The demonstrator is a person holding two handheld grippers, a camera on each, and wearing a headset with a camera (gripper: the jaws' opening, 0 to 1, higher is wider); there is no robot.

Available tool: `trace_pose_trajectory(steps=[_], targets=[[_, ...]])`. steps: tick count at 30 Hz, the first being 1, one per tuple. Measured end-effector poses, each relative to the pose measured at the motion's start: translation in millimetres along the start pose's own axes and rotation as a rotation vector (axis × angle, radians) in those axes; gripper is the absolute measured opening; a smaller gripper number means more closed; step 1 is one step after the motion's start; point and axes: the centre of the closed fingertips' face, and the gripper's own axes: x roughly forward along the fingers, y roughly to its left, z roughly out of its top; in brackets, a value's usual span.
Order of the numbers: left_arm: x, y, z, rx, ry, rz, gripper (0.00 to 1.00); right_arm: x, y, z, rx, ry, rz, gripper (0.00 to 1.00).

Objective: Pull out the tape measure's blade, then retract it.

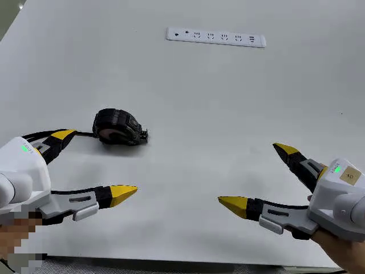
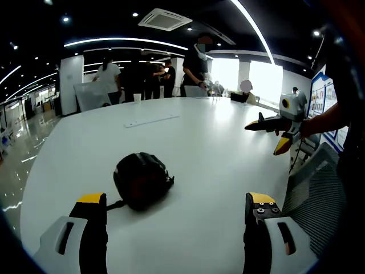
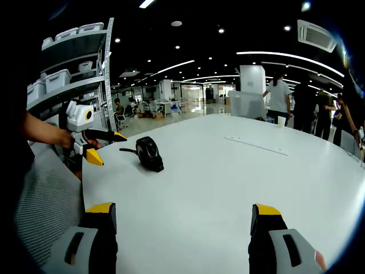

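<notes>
Left gripper (image 1: 102,161) jaws wide, empty | right gripper (image 1: 247,172) jaws wide, empty | tape measure (image 1: 118,127) black, blade in, untouched

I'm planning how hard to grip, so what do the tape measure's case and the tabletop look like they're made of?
Tape measure: looks like black plastic with a matte rubbery overmould, judging by its ribbed, non-shiny edges; the side face looks reddish-brown. Tabletop: smooth white, probably laminate or painted board, with an even satin sheen.

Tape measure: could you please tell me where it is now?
In the head view, the tape measure lies left on the table, just ahead of the left hand-held gripper.
</notes>
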Motion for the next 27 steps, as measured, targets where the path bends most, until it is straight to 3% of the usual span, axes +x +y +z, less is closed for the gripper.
trace_pose_trajectory(steps=[12,14,27], targets=[[1.0,2.8,0.5,0.003,0.005,-0.002,0.99,1.6,-1.5,2.2,-0.005,0.002,0.004,0.99],[1.6,3.2,0.5,0.006,0.008,-0.004,0.99,1.8,-3.4,6.0,-0.024,-0.017,-0.003,0.99],[4.8,9.0,3.9,0.015,0.015,-0.015,0.99,7.0,-8.7,5.7,-0.027,0.003,0.016,0.99]])
